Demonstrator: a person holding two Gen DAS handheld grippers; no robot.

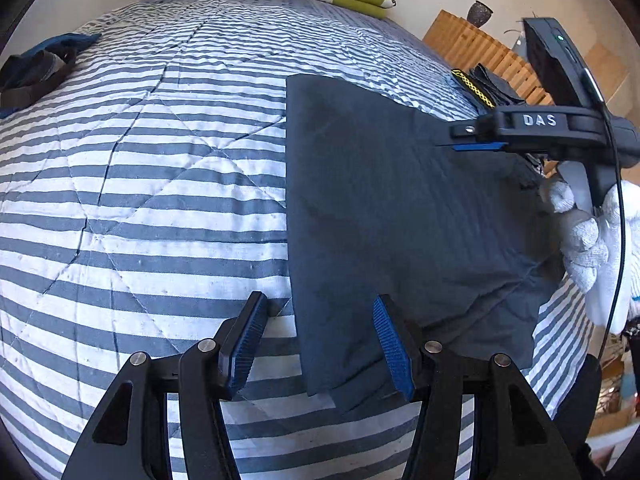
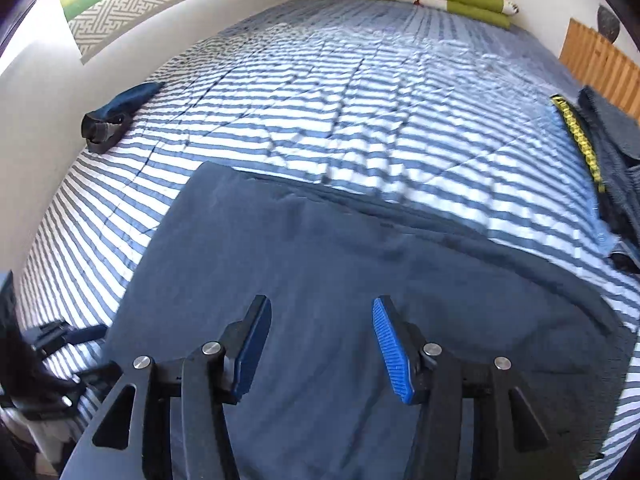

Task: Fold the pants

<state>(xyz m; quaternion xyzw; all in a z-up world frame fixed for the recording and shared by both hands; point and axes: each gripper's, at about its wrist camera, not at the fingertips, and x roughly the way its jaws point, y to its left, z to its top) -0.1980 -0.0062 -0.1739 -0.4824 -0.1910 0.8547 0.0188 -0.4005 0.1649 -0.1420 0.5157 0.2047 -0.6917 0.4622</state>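
Pants (image 1: 380,208), dark navy, soft woven cloth, lie flat on the bed (image 1: 160,200), which carries a blue-and-white striped quilted cover; they sit at its near edge, toward the right in the left wrist view.

Progress, judged: folded at least once. The cloth forms a compact, roughly rectangular panel with a straight left edge. A second layer shows at the near corner, so layers are stacked. One more fold, or a final smoothing, probably remains; the frames do not settle which.

Appearance: surface mostly smooth, with a faint diagonal crease and a seam line toward the right side. Far edge slightly rumpled in the right wrist view (image 2: 320,280).

Left claw (image 1: 320,344): released, jaws apart, nothing gripped. Its right pad is over the pants' near corner and its left pad over the quilt; contact cannot be told.

Right claw (image 2: 320,344): released, jaws apart above the cloth, nothing between the pads. In the left wrist view it reaches in from the right (image 1: 472,138), held by a white-gloved hand (image 1: 592,240).

Other dark clothes lie apart: one bundle far left (image 1: 36,72), another with a yellow patterned band far right (image 2: 600,160).
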